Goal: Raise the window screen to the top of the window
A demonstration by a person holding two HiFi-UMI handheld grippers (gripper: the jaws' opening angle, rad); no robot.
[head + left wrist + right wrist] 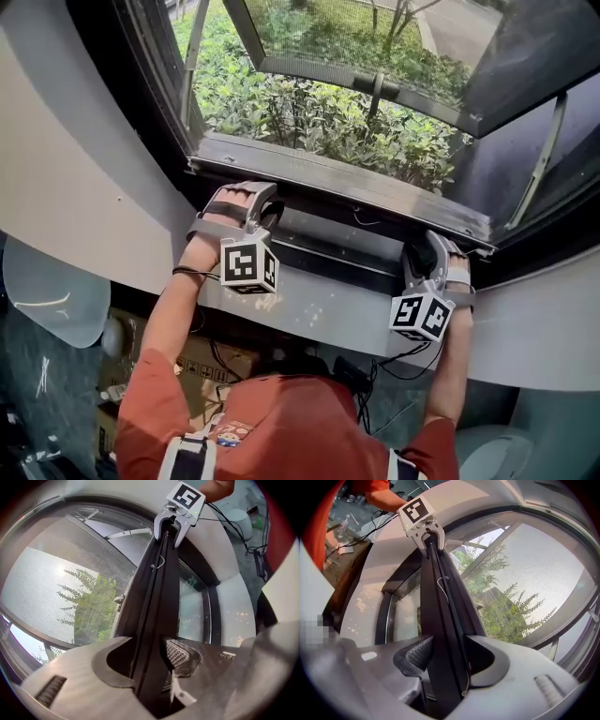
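Note:
The window screen's dark bar (347,246) runs across the window frame between my two grippers. My left gripper (258,202) straddles the bar's left end and my right gripper (427,248) its right end. In the left gripper view the bar (154,620) passes between the jaws of the left gripper (147,660), whose ribbed pad (177,652) sits just off it. In the right gripper view the bar (440,620) lies between the wide-set jaws of the right gripper (447,660), which do not press on it. Grey mesh (47,588) stretches away beside the bar.
A dark window frame (337,178) borders the bar, with green shrubs (319,112) outside. A white curved wall (309,309) lies below the bar. Cardboard boxes (202,366) and cables (375,370) sit lower down, near the person's red shirt (281,422).

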